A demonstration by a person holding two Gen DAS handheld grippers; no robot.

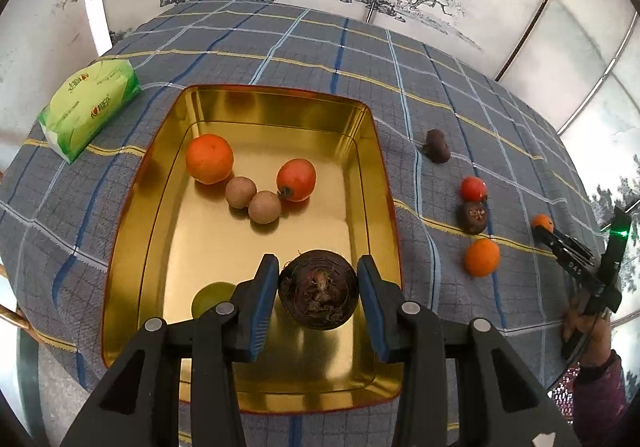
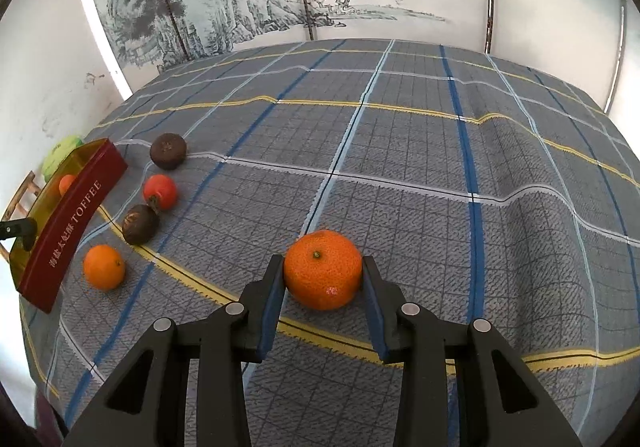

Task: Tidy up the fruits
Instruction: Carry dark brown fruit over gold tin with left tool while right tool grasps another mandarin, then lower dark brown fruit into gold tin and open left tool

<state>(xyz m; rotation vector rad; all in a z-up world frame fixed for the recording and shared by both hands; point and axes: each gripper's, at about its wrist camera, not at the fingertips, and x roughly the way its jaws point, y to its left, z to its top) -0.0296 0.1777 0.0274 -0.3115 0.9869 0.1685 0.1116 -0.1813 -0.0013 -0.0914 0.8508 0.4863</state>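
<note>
In the left wrist view we see a green tissue pack (image 1: 90, 109) at upper left on the checked cloth (image 1: 280, 43). At centre lies the gold tin (image 1: 132, 207), holding an orange (image 1: 209, 158), two tan round fruits (image 1: 253, 199), a red fruit (image 1: 296, 180) and a green fruit (image 1: 208, 297). Our left gripper (image 1: 318, 289) pinches a dark brown fruit (image 1: 318, 293) low over the tin. To the right on the cloth lie dark fruits, a small red one and an orange.

In the right wrist view, the tin's red wall (image 2: 72, 223) sits at far left. At lower centre our right gripper (image 2: 323, 273) clamps a mandarin (image 2: 322, 269) resting on the cloth.
</note>
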